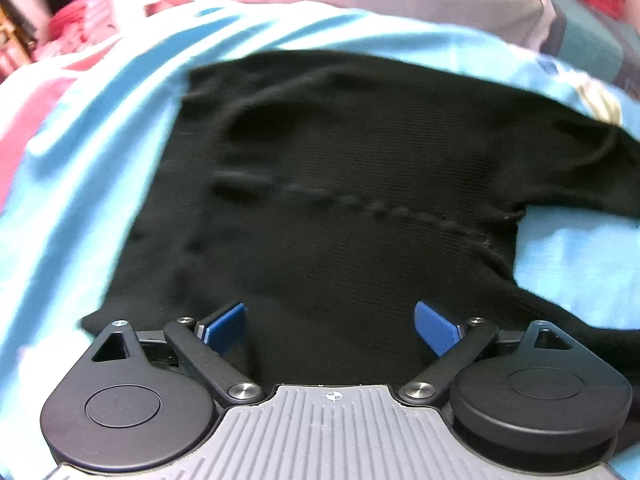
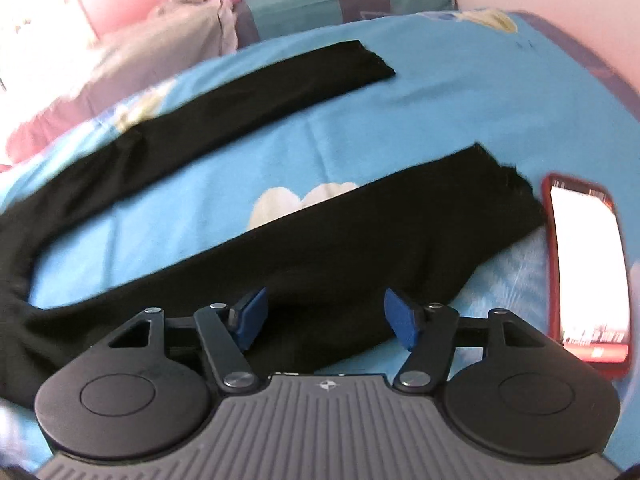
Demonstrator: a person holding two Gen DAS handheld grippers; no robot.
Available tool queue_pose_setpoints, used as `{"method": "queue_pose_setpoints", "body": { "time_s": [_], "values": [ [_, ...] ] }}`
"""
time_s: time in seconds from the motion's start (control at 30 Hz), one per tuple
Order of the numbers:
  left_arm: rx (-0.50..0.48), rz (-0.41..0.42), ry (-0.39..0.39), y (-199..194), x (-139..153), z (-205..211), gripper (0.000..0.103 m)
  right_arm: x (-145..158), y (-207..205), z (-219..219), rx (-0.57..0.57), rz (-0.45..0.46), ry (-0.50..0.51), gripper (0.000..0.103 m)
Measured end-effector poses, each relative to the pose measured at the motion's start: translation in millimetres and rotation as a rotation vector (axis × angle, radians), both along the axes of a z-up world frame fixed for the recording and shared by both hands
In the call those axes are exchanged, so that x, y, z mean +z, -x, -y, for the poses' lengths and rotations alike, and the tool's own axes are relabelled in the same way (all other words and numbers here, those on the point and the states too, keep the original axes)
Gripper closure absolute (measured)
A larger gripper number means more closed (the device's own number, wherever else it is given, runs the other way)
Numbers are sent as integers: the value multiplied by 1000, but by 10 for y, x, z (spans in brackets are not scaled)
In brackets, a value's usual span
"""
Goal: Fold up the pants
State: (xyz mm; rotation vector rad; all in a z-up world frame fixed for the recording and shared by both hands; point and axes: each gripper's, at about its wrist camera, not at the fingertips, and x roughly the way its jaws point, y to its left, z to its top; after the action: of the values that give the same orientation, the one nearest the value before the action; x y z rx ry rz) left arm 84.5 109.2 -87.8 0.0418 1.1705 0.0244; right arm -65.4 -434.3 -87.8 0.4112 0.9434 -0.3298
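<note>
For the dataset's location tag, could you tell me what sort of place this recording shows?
Most likely a bedroom. The black pants lie spread on a bed with a light blue printed sheet, folded bedding is stacked at its far end, and a phone in a red case lies beside one leg.

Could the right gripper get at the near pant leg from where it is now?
Probably yes. The right gripper is open with the near pant leg lying flat on the blue sheet directly beneath; nothing lies between. The phone sits off to the side.
</note>
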Motion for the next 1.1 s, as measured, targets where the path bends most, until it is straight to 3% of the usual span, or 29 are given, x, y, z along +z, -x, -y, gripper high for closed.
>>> {"method": "queue_pose_setpoints", "body": {
  "time_s": [0.1,0.27,0.37,0.47,0.7,0.77,0.83,0.9,0.93,1.0,1.1],
  "values": [
    [86,-24,46,250,129,-364,0,-21,188,5,-32,25,-98,38],
    [255,-121,263,562,70,-868,0,-153,355,111,-130,34,-237,41],
    [328,-148,384,556,-85,-982,0,-161,307,157,-156,53,-287,41],
    [363,-95,470,470,-135,-1007,0,-188,230,231,-173,76,-350,41],
    [425,-29,564,264,-215,-1031,0,-352,215,440,-285,171,-487,47],
    [447,-26,577,262,-211,-1064,0,-402,217,478,-307,181,-502,59],
    [455,-26,559,263,-187,-1104,0,-436,188,516,-329,165,-499,90],
    [463,-46,518,237,-189,-1118,21,-447,150,546,-328,143,-495,91],
    [469,-62,513,227,-185,-1126,18,-431,133,552,-314,136,-480,91],
    [482,-61,547,212,-128,-1229,21,-339,15,514,-272,117,-428,91],
    [462,-7,591,83,91,-1278,22,-98,-235,507,-218,163,-413,92]
  ]
}}
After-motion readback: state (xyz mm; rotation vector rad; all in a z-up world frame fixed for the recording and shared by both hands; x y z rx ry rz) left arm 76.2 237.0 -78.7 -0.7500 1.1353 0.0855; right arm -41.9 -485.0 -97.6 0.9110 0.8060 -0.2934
